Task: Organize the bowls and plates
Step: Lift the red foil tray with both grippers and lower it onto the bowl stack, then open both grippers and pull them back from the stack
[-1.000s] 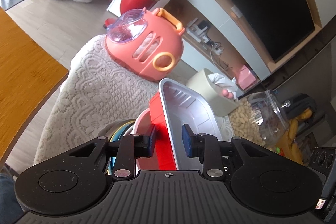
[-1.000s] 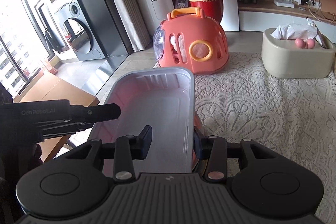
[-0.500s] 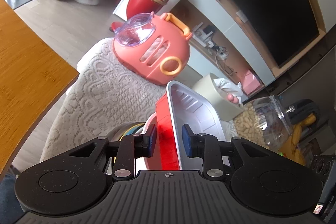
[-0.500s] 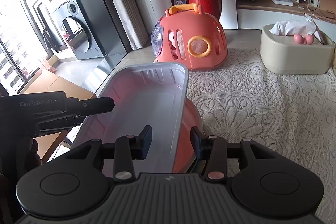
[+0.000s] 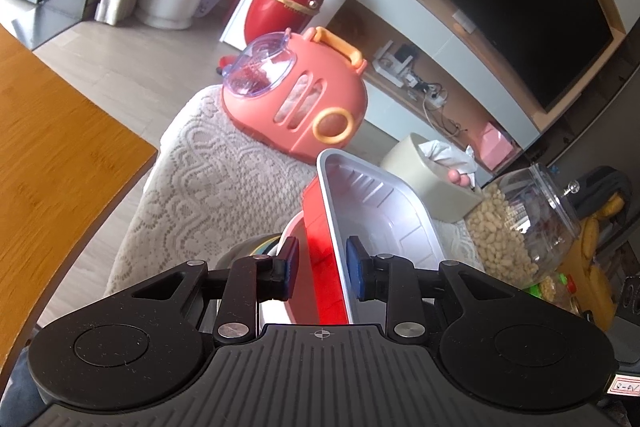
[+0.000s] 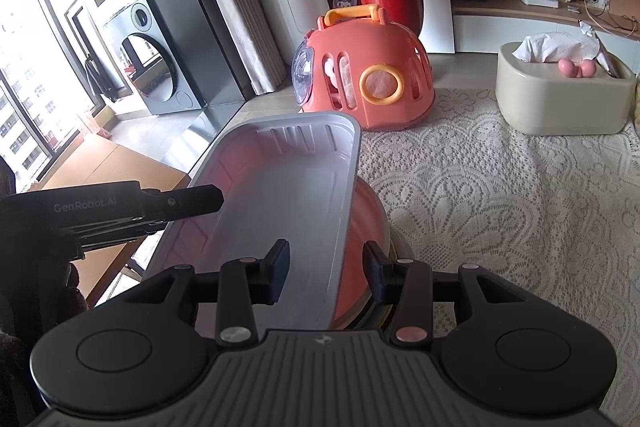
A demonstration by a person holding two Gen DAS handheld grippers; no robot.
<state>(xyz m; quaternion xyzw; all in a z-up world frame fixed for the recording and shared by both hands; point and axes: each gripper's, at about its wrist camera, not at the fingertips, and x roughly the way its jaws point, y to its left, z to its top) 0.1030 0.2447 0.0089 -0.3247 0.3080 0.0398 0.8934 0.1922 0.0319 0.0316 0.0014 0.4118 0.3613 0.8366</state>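
A rectangular tray point(image 5: 384, 211), red outside and pale grey inside, rests tilted over a round orange bowl point(image 6: 370, 223) that sits on a stack of plates point(image 5: 256, 247). My left gripper point(image 5: 322, 269) is shut on the tray's left wall, one pad outside and one inside. In the right wrist view the same tray point(image 6: 280, 187) fills the middle. My right gripper point(image 6: 326, 275) straddles its right wall with a gap showing beside the outer pad, so it is open. The left gripper's finger point(image 6: 188, 202) reaches in from the left.
All of it stands on a lace tablecloth point(image 6: 500, 211). A pink carrier toy point(image 6: 364, 79) and a beige tissue box point(image 6: 560, 99) are at the back, a jar of peanuts point(image 5: 516, 227) to the right. A wooden table point(image 5: 52, 155) lies left, beyond the edge.
The tray has shifted a little to the left in the right wrist view, baring more of the orange bowl. The left gripper rolled slightly with the tray. The right gripper kept still.
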